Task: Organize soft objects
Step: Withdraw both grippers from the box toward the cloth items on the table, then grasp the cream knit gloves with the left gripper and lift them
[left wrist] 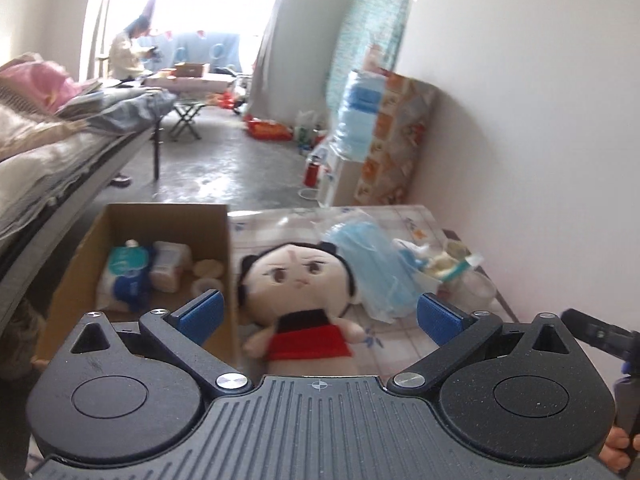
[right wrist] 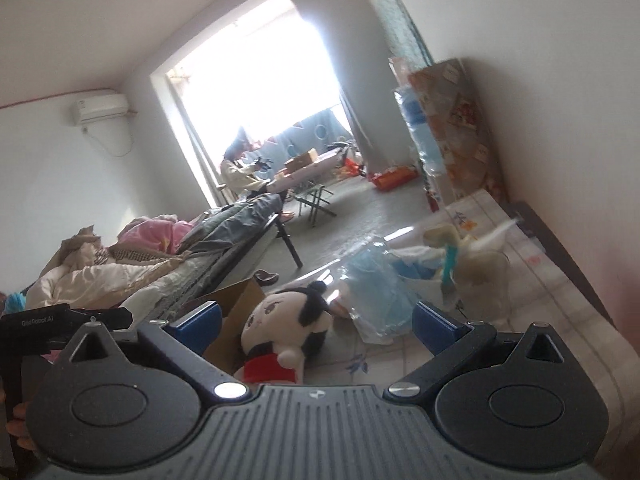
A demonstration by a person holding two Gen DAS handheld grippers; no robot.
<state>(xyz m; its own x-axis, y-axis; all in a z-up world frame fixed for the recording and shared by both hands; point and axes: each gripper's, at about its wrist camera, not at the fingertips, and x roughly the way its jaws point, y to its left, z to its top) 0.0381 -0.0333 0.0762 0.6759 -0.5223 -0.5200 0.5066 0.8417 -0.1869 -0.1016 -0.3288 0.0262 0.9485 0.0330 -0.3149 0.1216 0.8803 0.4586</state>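
Note:
A plush doll (left wrist: 298,280) with black hair and a red dress lies on the patterned table (left wrist: 400,344), right of an open cardboard box (left wrist: 168,216). The box holds tissue packs (left wrist: 128,272) and small pale items. A clear bag of blue face masks (left wrist: 368,264) lies right of the doll. My left gripper (left wrist: 318,314) is open and empty, above the doll. My right gripper (right wrist: 316,326) is open and empty, above the doll (right wrist: 288,320) and near the mask bag (right wrist: 376,292). The box (right wrist: 232,308) shows partly at left.
A pile of small packets and a clear cup (left wrist: 452,268) sits at the table's far right by the wall. A bed (left wrist: 60,148) with bedding stands at left. A water dispenser (left wrist: 356,120) and a printed panel (left wrist: 396,140) stand beyond the table. A person (left wrist: 128,48) sits far back.

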